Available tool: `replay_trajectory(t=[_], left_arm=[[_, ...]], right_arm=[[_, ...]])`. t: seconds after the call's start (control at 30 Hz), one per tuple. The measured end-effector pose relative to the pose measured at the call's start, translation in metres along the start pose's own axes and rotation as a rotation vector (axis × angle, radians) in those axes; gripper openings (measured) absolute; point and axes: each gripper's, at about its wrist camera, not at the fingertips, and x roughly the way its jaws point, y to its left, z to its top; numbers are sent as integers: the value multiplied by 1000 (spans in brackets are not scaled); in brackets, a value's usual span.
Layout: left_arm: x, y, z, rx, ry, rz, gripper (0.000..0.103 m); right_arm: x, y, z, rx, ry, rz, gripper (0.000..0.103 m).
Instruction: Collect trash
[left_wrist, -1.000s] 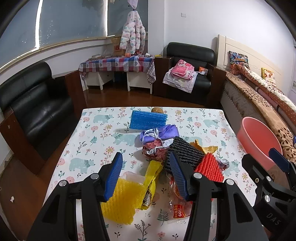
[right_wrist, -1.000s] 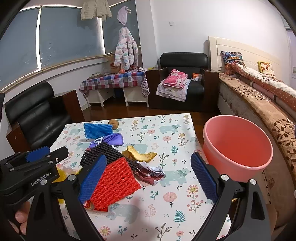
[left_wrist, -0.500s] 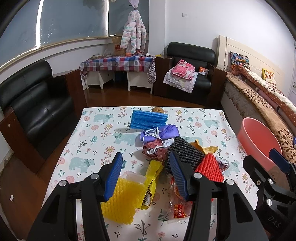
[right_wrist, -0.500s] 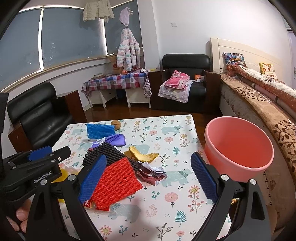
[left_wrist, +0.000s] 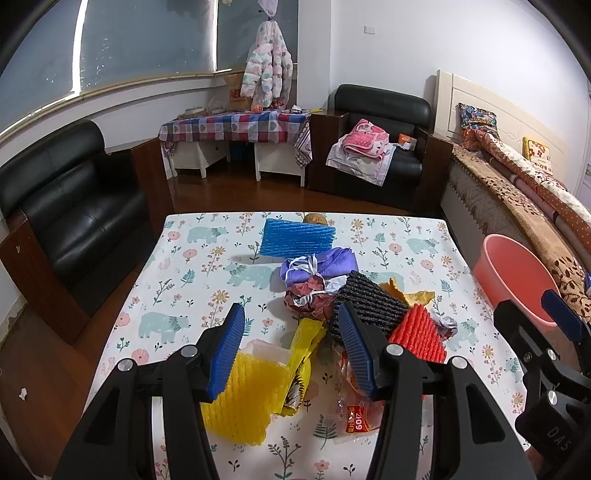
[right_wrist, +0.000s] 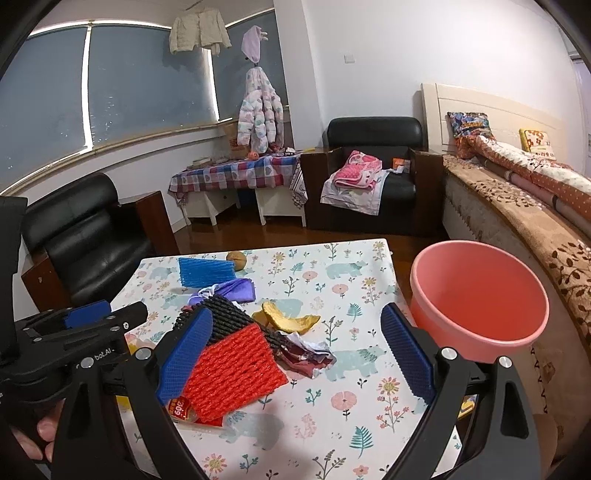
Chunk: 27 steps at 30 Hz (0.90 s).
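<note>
A pile of trash lies on the floral table: a yellow foam net, a yellow bag, a black foam net, a red foam net, a purple bag, a blue foam net, a clear wrapper with a red label and orange peel. My left gripper is open and empty above the yellow net and bag. My right gripper is open and empty over the red net. A pink bucket stands right of the table.
A small brown round item sits at the table's far edge behind the blue net. Black armchairs stand left and behind. A bed runs along the right. The left gripper's body shows at the right wrist view's left.
Both grippers stay open. The right wrist view has tilted up slightly, so the table and bucket sit lower in its frame. The trash has not moved.
</note>
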Motion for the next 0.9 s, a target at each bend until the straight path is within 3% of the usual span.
replay_trajectory(t=[0.2, 0.9], left_arm=[[0, 0, 0, -1, 1, -1, 53], [-1, -2, -2, -2, 5, -4, 53]], right_arm=[[1, -3, 0, 21, 12, 33, 93], [-4, -7, 2, 10, 0, 28, 93]])
